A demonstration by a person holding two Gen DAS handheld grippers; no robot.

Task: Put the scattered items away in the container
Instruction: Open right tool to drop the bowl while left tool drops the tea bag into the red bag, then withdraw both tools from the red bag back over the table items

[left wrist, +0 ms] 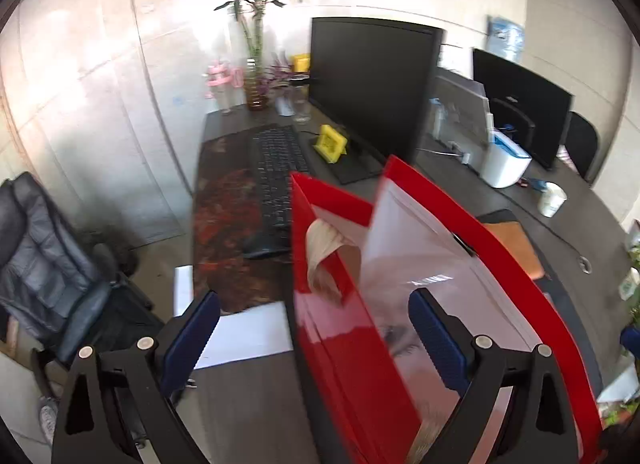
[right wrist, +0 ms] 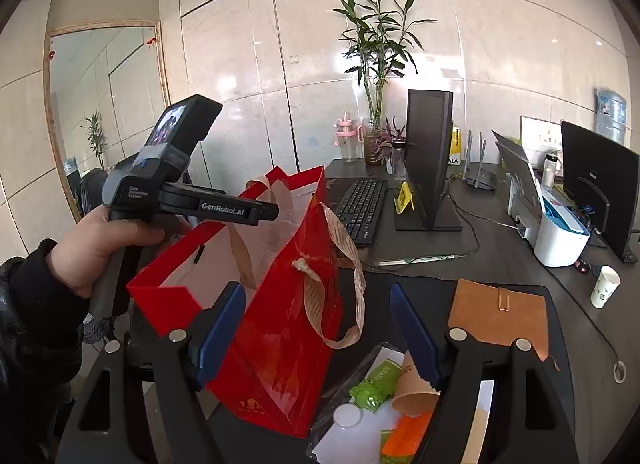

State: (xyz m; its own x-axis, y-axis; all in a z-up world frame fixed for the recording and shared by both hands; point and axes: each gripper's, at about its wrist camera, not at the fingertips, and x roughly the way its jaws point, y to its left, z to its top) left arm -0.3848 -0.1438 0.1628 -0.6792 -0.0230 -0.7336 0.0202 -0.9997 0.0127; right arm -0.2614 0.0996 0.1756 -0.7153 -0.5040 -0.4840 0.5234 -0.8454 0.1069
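- Our right gripper (right wrist: pixel 318 328) is hovering spread and empty; the paper cup (right wrist: pixel 414 386) is lying at five o'clock, nearest this hand.
- Our left gripper (left wrist: pixel 314 328) is spreading around the red bag (left wrist: pixel 352 352) wall.

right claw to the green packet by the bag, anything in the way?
Nothing visible blocks it. The right claw is open, and the green packet lies on white paper between its fingers' line of approach. The tipped paper cup crowds its right side; the red bag stands to its left.
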